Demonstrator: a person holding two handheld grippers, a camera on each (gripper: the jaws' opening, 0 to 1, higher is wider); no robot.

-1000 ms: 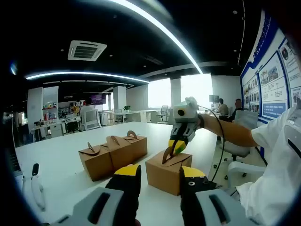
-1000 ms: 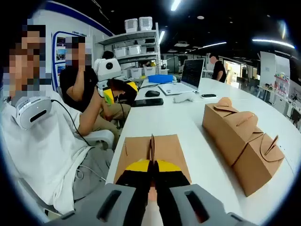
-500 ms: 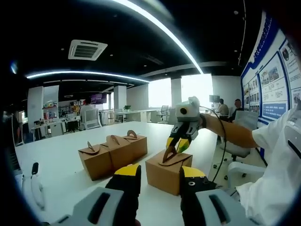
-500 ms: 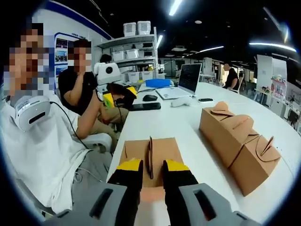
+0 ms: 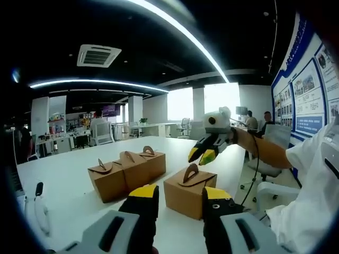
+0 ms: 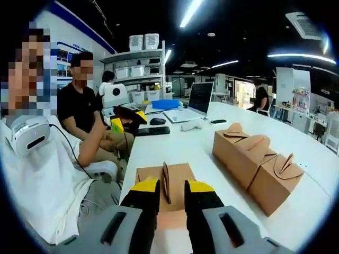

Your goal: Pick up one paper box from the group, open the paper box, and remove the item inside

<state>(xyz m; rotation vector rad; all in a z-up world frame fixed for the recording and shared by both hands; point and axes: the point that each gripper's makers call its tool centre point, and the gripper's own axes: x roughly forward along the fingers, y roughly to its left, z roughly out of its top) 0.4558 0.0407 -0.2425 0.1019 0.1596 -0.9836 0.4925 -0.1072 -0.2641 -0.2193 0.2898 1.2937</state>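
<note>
A lone brown paper box (image 5: 186,191) with an arched handle stands on the white table (image 5: 69,185), apart from a row of three like boxes (image 5: 127,170). My right gripper (image 5: 202,154) hovers open just above and beyond that handle, touching nothing. In the right gripper view my open right gripper (image 6: 169,186) frames the box's upright handle (image 6: 165,181) from above, and the row of boxes (image 6: 253,156) lies to the right. My left gripper (image 5: 179,194) is open, back from the box, holding nothing. It also shows far off as the left gripper (image 6: 126,113).
A laptop (image 6: 194,102), a black phone (image 6: 153,130), a mouse (image 6: 158,121) and a white device (image 6: 190,126) lie at the table's far end. Two people sit beside the table (image 6: 175,148). White tools (image 5: 39,211) lie at the left edge.
My right gripper was shut on the lone box's handle; it opened and has risen up and away from it. The box stays on the table. The left gripper has not moved.
</note>
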